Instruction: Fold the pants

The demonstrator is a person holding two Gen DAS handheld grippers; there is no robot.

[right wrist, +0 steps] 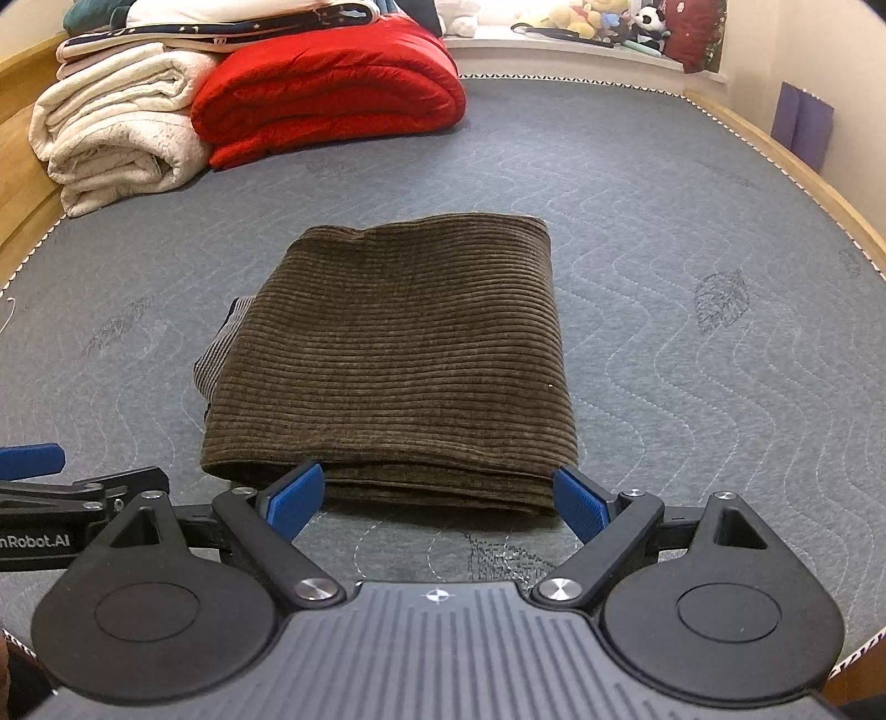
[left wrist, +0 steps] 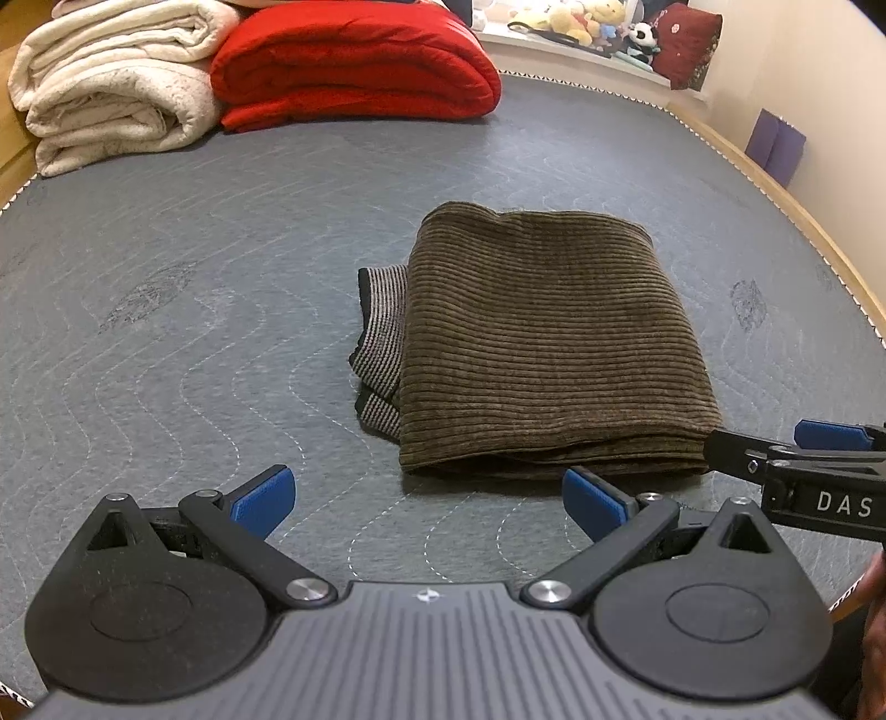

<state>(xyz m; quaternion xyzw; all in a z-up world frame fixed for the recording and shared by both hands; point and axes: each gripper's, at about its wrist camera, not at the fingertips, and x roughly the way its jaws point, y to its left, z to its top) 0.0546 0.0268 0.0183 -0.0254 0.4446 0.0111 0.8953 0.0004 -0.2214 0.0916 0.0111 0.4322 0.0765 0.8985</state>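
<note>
The brown corduroy pants [left wrist: 548, 338] lie folded into a thick rectangle on the grey quilted mattress [left wrist: 194, 310]; a striped inner waistband sticks out at their left side. My left gripper [left wrist: 429, 498] is open and empty, just short of the pants' near left corner. My right gripper [right wrist: 437, 495] is open and empty, its blue pads [right wrist: 296, 490] level with the near folded edge of the pants [right wrist: 398, 354]. The right gripper also shows in the left wrist view [left wrist: 797, 471], at the pants' near right corner.
A folded cream blanket [left wrist: 116, 83] and a red quilt [left wrist: 354, 61] are stacked at the far left of the mattress [right wrist: 692, 232]. Plush toys [left wrist: 587, 22] sit on a shelf behind. A wooden bed frame [left wrist: 797, 205] runs along the right edge.
</note>
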